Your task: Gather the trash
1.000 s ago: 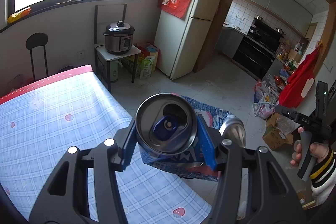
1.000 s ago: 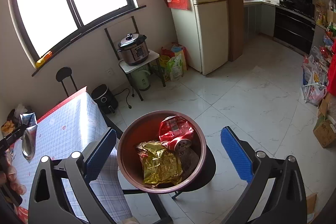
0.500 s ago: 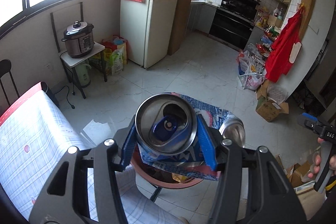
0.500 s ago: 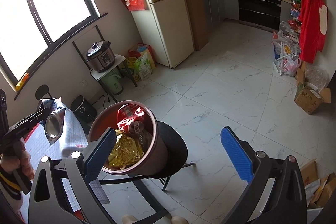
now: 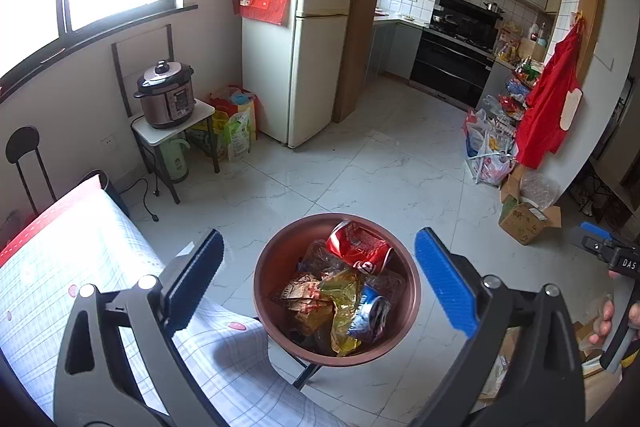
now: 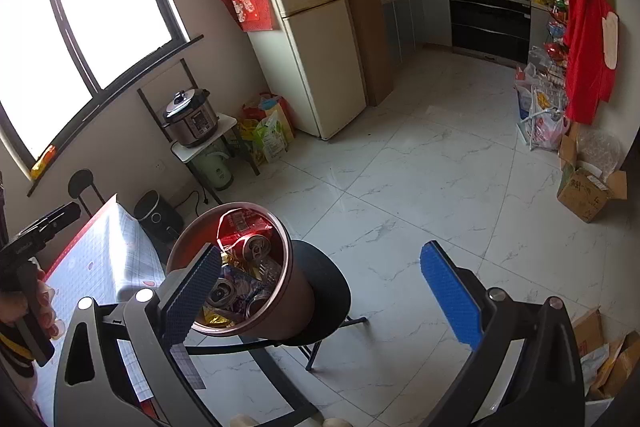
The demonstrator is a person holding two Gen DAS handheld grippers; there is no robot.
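Though half-buried, blue can [image 5: 370, 317] in bin [image 5: 280, 255].

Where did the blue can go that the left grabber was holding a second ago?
The left gripper opened and let go of the blue can, which now lies in the brown bin among the wrappers and the red can. The right gripper stayed open and empty, and the bin stayed on its stool.
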